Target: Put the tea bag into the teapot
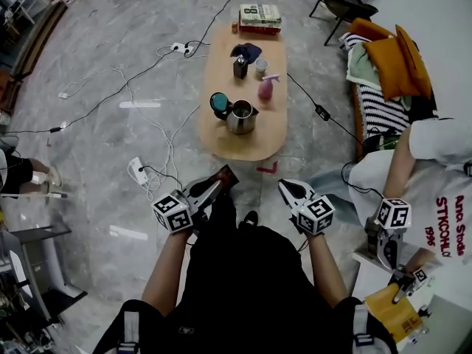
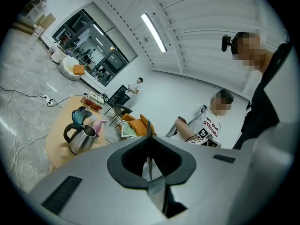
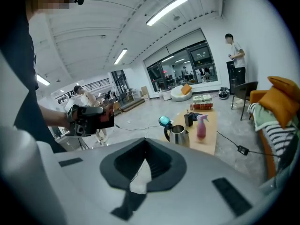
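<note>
The steel teapot (image 1: 242, 116), a kettle with its teal lid (image 1: 219, 103) flipped open, stands on the low wooden table (image 1: 262, 142) ahead of me. It also shows in the left gripper view (image 2: 82, 137) and the right gripper view (image 3: 178, 134). Behind it are a dark box (image 1: 240, 66) and a small cup (image 1: 261, 66). I cannot make out a tea bag. My left gripper (image 1: 225, 174) and right gripper (image 1: 286, 186) hang side by side short of the table's near end, both shut and holding nothing.
A pink spray bottle (image 1: 265, 88), a dark cloth (image 1: 245, 50) and books (image 1: 259, 17) share the table. Cables and a power strip (image 1: 139, 169) lie on the floor at left. At right sit a person with another gripper (image 1: 389, 227) and a sofa with orange cushions (image 1: 391, 50).
</note>
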